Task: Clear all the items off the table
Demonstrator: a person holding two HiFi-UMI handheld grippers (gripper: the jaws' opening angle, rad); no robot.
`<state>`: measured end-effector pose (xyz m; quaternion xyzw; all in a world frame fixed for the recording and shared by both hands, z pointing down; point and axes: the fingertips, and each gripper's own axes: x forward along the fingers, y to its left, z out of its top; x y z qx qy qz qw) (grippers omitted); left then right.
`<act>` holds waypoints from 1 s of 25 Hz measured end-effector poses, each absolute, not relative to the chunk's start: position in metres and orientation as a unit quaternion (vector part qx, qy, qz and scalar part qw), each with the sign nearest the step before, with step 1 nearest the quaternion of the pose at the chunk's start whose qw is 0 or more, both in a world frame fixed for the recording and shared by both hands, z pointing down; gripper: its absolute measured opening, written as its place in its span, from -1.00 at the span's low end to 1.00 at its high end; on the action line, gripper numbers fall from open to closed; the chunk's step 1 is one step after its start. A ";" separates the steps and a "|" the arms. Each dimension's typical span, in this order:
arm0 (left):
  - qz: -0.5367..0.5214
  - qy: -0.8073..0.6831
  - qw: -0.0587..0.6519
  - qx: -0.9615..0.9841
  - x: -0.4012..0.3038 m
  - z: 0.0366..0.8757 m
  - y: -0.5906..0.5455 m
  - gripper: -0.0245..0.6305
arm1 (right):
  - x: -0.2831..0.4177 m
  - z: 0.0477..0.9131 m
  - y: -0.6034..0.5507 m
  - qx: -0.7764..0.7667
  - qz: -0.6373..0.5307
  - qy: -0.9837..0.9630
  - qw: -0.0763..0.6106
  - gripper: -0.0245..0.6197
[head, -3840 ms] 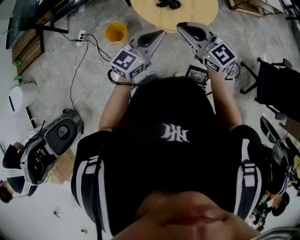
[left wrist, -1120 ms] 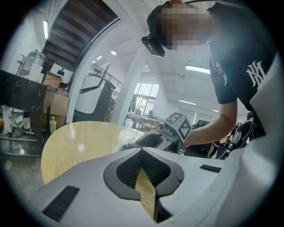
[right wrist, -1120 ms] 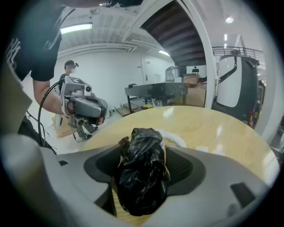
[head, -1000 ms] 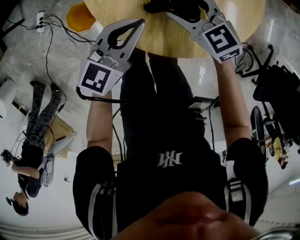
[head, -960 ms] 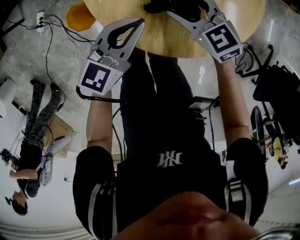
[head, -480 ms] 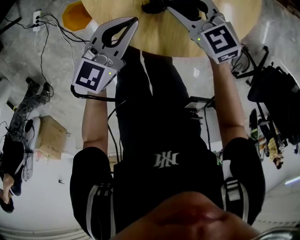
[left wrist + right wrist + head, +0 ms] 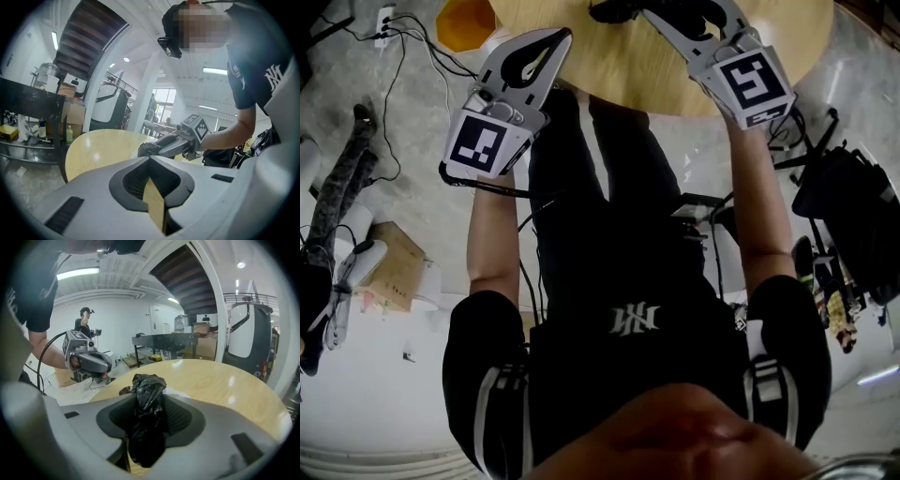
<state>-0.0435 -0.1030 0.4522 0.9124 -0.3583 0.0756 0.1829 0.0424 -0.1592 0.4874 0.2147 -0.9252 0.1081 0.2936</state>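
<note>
The black crumpled plastic bag [image 7: 149,383] sits at the near edge of the round light-wood table [image 7: 225,385], directly between the jaws of the right gripper [image 7: 148,427]. These jaws have just been closing and now clamp the bag from both sides; its bunched top sticks out beyond the jaw tips. In the head view, the right gripper [image 7: 675,14] reaches over the table [image 7: 637,66] at the top of the picture, where the bag [image 7: 614,9] shows only as a dark lump. It cannot be determined whether the bag rests on the table top or is raised clear of it.

The left gripper [image 7: 558,42] is held at the table's edge, well apart from the bag. Its jaws are fully together with nothing between them.
</note>
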 end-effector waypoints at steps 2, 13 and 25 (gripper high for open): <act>0.076 -0.370 0.184 0.907 -0.047 0.453 -0.104 -0.90 | 0.042 0.487 -0.162 0.210 0.109 -0.927 0.291 -0.37; 0.052 -0.406 0.181 0.894 -0.104 0.460 -0.099 -0.90 | -0.032 0.473 -0.163 0.176 0.085 -0.936 0.292 -0.38; 0.040 -0.458 0.185 0.869 -0.226 0.466 -0.051 -0.90 | -0.166 0.466 -0.120 0.135 0.070 -0.947 0.283 -0.38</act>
